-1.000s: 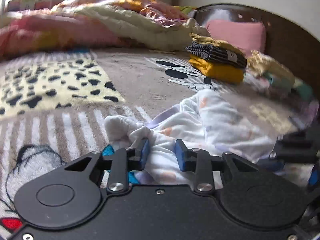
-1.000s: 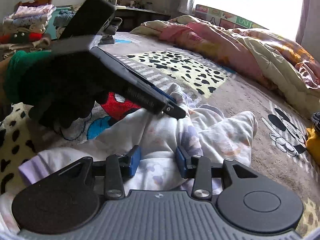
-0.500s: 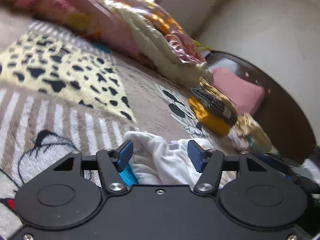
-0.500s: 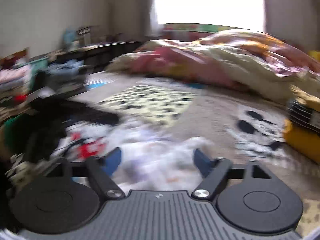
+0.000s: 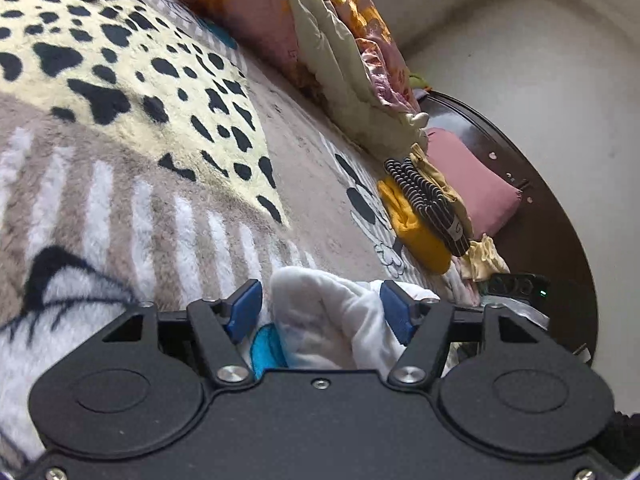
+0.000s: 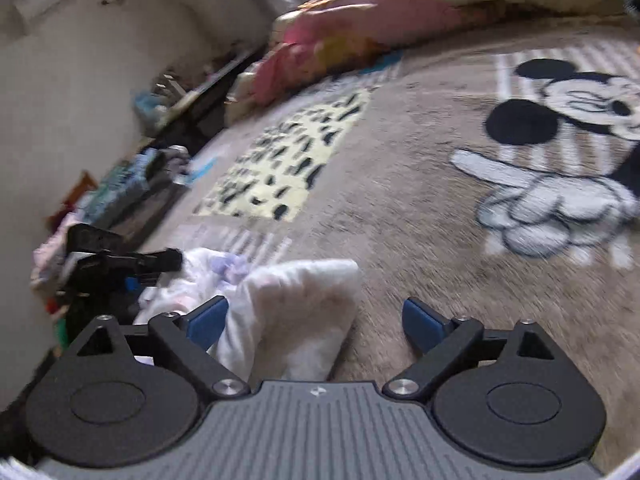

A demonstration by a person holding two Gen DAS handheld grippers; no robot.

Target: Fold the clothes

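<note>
Grippers both gape: left gripper (image 5: 320, 312) straddles the white garment (image 5: 328, 320) ungrasped, right gripper (image 6: 316, 322) stands beside its folded corner. Garment lies mid-bed on the blanket (image 5: 160, 208); pinching matching corners squarely should keep the fold even. Folded stack (image 5: 424, 216) waits near the headboard edge.

A cartoon-print blanket (image 5: 132, 184) covers the bed, with a rumpled quilt (image 5: 332, 40) and pink pillow (image 5: 472, 184).

A crumpled garment (image 5: 320, 320) lies on the bed blanket (image 5: 160, 200). Beyond it sits a stack of folded clothes (image 5: 424, 216), with a pillow (image 5: 472, 184) against the headboard (image 5: 552, 240) behind.
</note>
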